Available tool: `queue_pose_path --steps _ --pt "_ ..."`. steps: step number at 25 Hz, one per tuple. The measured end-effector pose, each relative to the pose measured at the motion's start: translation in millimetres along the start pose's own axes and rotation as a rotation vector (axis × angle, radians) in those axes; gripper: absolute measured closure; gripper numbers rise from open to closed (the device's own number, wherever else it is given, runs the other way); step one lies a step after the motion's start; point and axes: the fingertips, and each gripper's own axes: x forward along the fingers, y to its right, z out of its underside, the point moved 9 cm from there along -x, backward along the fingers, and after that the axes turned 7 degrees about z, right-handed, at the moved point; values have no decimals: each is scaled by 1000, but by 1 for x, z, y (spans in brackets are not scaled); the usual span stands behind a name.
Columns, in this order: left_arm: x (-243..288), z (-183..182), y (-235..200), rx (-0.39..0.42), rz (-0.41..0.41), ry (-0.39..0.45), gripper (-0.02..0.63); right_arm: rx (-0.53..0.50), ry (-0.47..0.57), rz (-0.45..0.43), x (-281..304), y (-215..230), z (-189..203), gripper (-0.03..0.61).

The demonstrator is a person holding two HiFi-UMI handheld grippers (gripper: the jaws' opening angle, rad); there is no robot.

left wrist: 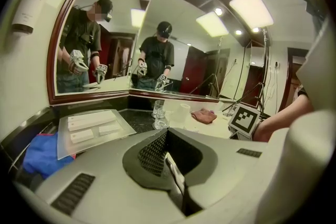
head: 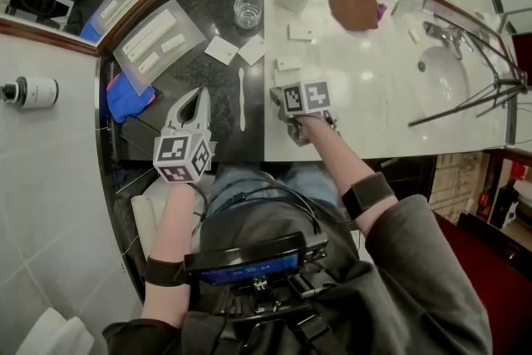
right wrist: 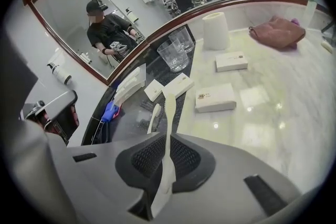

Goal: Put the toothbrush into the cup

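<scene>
Only in the right gripper view, lower centre: right gripper (right wrist: 168, 140) jaws clamping white toothbrush handle (right wrist: 169, 113). Left gripper (left wrist: 168, 139) jaws together, empty.

No legible text, box (right wrist: 215, 97) logo blurred, bottle (left wrist: 32, 0) label too (tiny print)

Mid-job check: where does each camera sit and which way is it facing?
Head view: on the head, steeply down on the counter; shows left claw, right claw and forearms.
Left gripper view: on the shut left claw, facing the mirror; right forearm at its right edge.
Right gripper view: on the right claw, clamped on a white handle, facing the counter; body only reflected.
Shared: all three show the glass cups.
</scene>
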Motion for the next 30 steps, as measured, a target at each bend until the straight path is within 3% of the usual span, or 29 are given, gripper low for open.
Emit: queue_pose_path --steps 9,18,22,30 --pt "-4 11 -8 -15 -7 -22 612 71 -31 42 23 12 4 518" --pt "-5 11 -14 -25 -17 -24 612 52 -45 113 34 16 7 510" --pt "-6 11 -16 -30 -21 -22 612 50 -47 127 36 18 8 449" --pt "-7 9 -14 -28 -26 -18 612 8 -38 132 28 18 4 428"
